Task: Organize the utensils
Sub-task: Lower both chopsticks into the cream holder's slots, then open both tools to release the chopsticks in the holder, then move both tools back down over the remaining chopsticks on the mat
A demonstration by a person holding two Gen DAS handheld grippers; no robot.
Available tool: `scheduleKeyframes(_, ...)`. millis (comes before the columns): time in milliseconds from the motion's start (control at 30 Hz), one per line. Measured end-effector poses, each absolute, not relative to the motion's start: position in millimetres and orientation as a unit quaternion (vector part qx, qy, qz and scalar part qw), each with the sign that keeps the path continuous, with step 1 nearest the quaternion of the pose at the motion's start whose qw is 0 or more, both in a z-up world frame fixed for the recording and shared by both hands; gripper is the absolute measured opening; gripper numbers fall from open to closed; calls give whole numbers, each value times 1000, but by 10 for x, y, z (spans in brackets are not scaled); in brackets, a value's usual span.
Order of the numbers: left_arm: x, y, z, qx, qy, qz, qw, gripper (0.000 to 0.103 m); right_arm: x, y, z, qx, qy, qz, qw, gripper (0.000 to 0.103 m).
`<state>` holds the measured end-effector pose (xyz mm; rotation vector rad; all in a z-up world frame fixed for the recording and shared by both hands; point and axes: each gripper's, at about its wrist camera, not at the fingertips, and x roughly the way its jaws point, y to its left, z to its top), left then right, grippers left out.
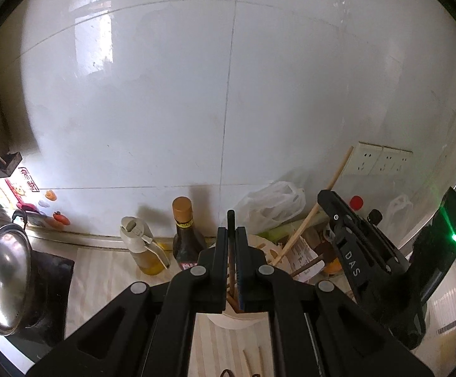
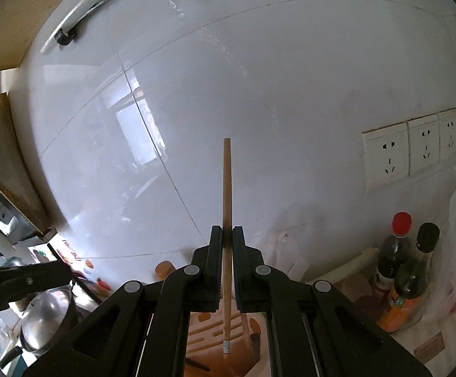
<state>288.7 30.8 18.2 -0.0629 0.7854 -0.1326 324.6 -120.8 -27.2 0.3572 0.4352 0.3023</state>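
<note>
Home kitchen: glossy white tiled wall (image 1: 165,110); round steel pot lid (image 1: 3,282) at nine o'clock; dark glass sauce bottle (image 1: 185,235); triple white wall sockets (image 2: 410,150) at three o'clock.

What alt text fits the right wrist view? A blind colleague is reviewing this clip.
The right gripper is shut on a light wooden chopstick, held upright over a slotted utensil holder below it. Behind is a white tiled wall with sockets, sauce bottles at right.
</note>
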Motion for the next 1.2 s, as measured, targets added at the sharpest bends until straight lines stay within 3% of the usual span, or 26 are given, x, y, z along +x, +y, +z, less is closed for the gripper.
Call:
scheduleKeyframes(500, 2974, 332, -47, -56, 410, -73, 907, 5, 3232, -1028, -488, 131, 241, 191, 942, 8)
scheduleKeyframes(533, 2961, 334, -17, -59, 408, -75, 908, 7, 3212, -1018, -479, 128, 241, 193, 942, 10)
scheduleKeyframes(600, 2944, 348, 35, -64, 402, -71, 911, 10, 3169, -1020, -449, 131, 236, 195, 943, 29)
scheduleKeyframes(667, 2925, 370, 97, -74, 395, -72, 913, 24, 3152, -1040, -416, 137, 234, 199, 942, 29)
scheduleKeyframes(733, 2898, 381, 158, -73, 387, -64, 917, 70, 3140, -1060, -373, 141, 233, 200, 941, 29)
scheduleKeyframes(767, 2869, 395, 197, -75, 379, -61, 920, 78, 3140, -1077, -353, 146, 237, 203, 939, 30)
scheduleKeyframes(833, 2831, 414, 250, -75, 369, -54, 925, 83, 3112, -1125, -299, 154, 236, 198, 939, 34)
scheduleKeyframes(900, 2801, 433, 292, -66, 365, -39, 928, 88, 3068, -1190, -241, 159, 239, 190, 939, 48)
scheduleKeyframes(933, 2781, 443, 306, -61, 363, -31, 929, 98, 3053, -1216, -223, 160, 242, 185, 939, 53)
scheduleKeyframes(967, 2748, 454, 319, -51, 357, -18, 933, 103, 3024, -1250, -203, 160, 245, 179, 939, 65)
scheduleKeyframes(1000, 2712, 459, 323, -43, 352, -7, 935, 103, 2988, -1287, -189, 154, 255, 163, 941, 78)
scheduleKeyframes(1067, 2620, 476, 302, -23, 342, 20, 939, 103, 2916, -1352, -187, 144, 269, 141, 942, 92)
scheduleKeyframes(1200, 2427, 497, 138, 1, 332, 50, 942, 103, 2768, -1410, -293, 97, 313, 106, 939, 103)
